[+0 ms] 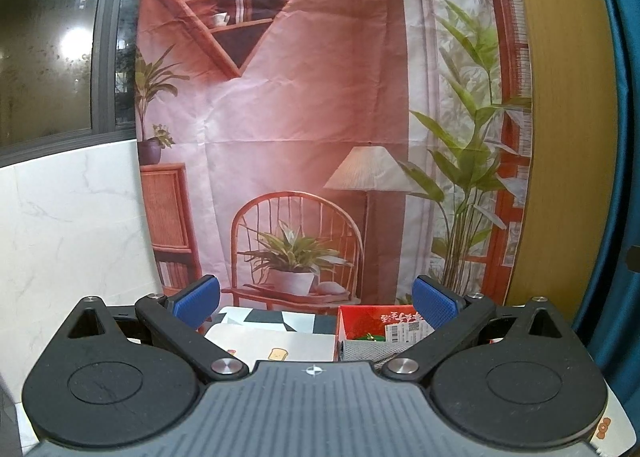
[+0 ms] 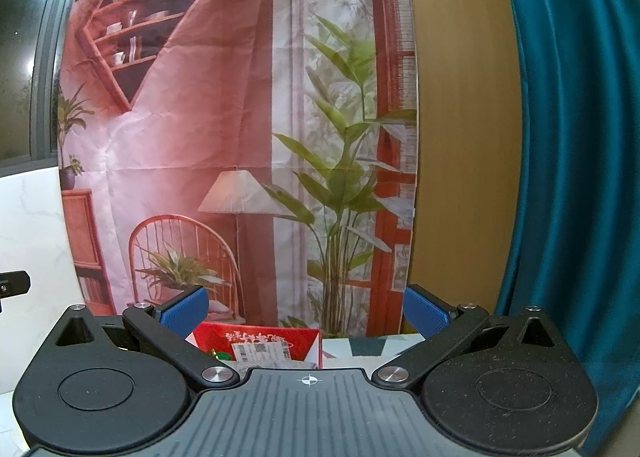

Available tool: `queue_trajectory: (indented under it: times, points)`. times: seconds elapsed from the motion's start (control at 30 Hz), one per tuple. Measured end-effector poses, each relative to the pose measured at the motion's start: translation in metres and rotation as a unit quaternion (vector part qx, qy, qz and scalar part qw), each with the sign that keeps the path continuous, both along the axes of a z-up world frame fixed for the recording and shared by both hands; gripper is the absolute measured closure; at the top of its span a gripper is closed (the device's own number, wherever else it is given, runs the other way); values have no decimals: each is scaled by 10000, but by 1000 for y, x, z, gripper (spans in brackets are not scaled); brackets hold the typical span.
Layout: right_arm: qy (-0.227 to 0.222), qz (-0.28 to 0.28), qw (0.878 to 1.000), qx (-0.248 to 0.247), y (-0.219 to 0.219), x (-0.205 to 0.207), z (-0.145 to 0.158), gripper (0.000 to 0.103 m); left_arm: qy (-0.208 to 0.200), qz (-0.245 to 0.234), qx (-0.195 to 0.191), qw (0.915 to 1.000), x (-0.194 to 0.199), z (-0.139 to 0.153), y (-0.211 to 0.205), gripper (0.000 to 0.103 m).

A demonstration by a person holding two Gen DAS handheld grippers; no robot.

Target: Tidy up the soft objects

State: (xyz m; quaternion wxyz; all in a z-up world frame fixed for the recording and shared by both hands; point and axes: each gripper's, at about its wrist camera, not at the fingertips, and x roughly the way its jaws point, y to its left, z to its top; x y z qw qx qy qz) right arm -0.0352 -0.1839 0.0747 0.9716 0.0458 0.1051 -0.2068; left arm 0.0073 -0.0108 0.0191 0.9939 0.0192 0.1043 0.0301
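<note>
Both wrist cameras looked forward and slightly upward at a printed backdrop [image 1: 304, 129] hung on the wall, showing a pink room with shelves, a lamp, a wicker chair and green plants. A dark window [image 1: 44, 41] sat to its left above a white marble-look wall [image 1: 68, 225]. A wood panel [image 1: 560, 137] and a teal curtain [image 2: 568, 137] stood to its right.

The left hand-held gripper [image 1: 316, 299] was spread wide, its blue pads [image 1: 200, 299] far apart with nothing between them. It was held above the near part of the table [image 1: 280, 319], which wore a cloth with a black, white and grey geometric pattern. Just below the pads lay a pale mat [image 1: 276, 345] printed with a small toast picture.

To the right of the mat stood a red box [image 1: 360, 321] with white writing and a barcode label. Something green [image 1: 370, 336] showed inside it, too small to identify. A grey mesh item [image 1: 360, 351] lay against the box's front, partly hidden by the gripper body.

The right hand-held gripper [image 2: 306, 309] was also spread wide and empty, its blue pads [image 2: 184, 313] well apart. The same red box [image 2: 256, 341] sat low between its fingers, towards the left one, with the patterned table [image 2: 360, 349] showing to the right.
</note>
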Motion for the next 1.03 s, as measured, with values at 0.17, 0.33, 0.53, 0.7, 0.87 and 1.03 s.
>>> queue_trajectory:
  times: [0.17,0.33,0.53,0.7,0.87,1.03]
  points:
    - [9,-26,10000,15,-2,0,-1,0,4,12,-6,10000,1,0,2,0]
    - [36,-51,10000,30,-3,1,-3,0,16,61,-38,10000,1,0,2,0]
    - [64,-73,9999,60,-5,1,-4,0,48,101,-51,9999,3,-2,3,0]
    - [99,-77,9999,73,-7,3,-4,0,71,126,-61,9999,5,-2,2,0]
    - [125,-92,9998,97,-9,5,-4,0,39,143,-38,9999,4,-3,1,0]
    - [152,-95,9998,111,-13,6,-5,0,22,151,-38,9999,4,-3,1,0]
